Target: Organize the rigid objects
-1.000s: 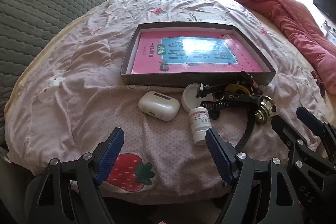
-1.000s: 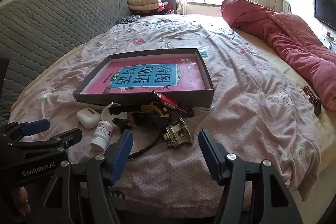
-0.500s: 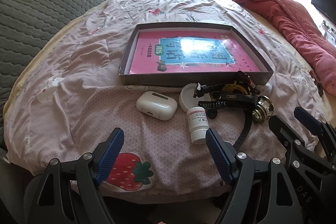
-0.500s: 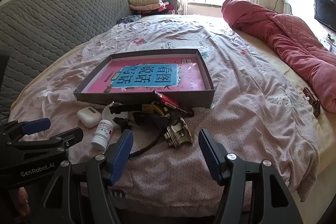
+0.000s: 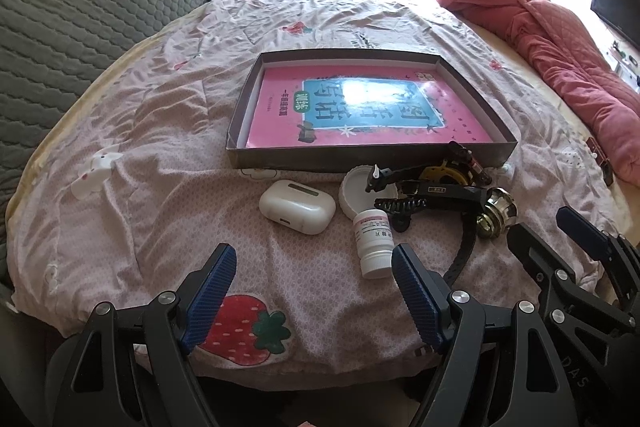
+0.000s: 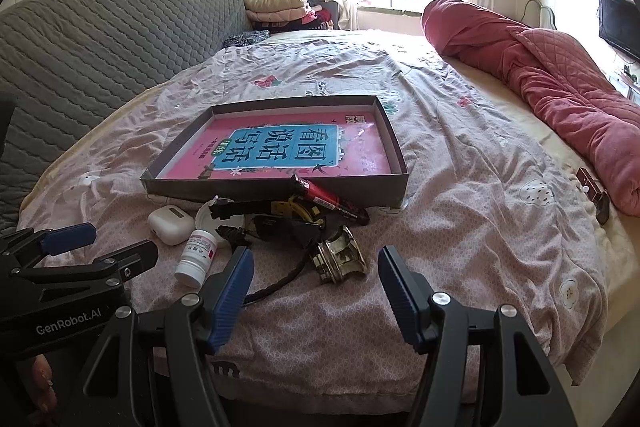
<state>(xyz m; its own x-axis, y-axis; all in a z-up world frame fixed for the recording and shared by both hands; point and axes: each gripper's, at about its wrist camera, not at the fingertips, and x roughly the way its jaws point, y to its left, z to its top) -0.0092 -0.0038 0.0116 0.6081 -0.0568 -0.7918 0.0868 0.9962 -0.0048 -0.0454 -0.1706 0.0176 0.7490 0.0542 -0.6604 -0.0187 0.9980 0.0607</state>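
A shallow dark box (image 5: 360, 158) (image 6: 276, 189) with a pink book (image 5: 360, 115) (image 6: 288, 151) in it lies on the bed. In front of it lie a white earbud case (image 5: 297, 206) (image 6: 170, 225), a white lid (image 5: 356, 189), a small white pill bottle (image 5: 374, 243) (image 6: 197, 259), a black clip and strap pile (image 5: 432, 193) (image 6: 276, 223), a brass knob (image 5: 494, 217) (image 6: 340, 259) and a red-black pen (image 6: 330, 199). My left gripper (image 5: 312, 291) is open and empty near the bed edge. My right gripper (image 6: 314, 289) is open and empty, just before the knob.
A rolled red quilt (image 6: 540, 75) lies along the right side of the bed. A grey quilted headboard (image 5: 80, 27) is at the left. A small dark object (image 6: 596, 193) lies near the right edge. Folded clothes (image 6: 280, 9) sit at the far end.
Both cameras tilted up slightly, so the objects sit a little lower in view. Nothing on the bed has moved.
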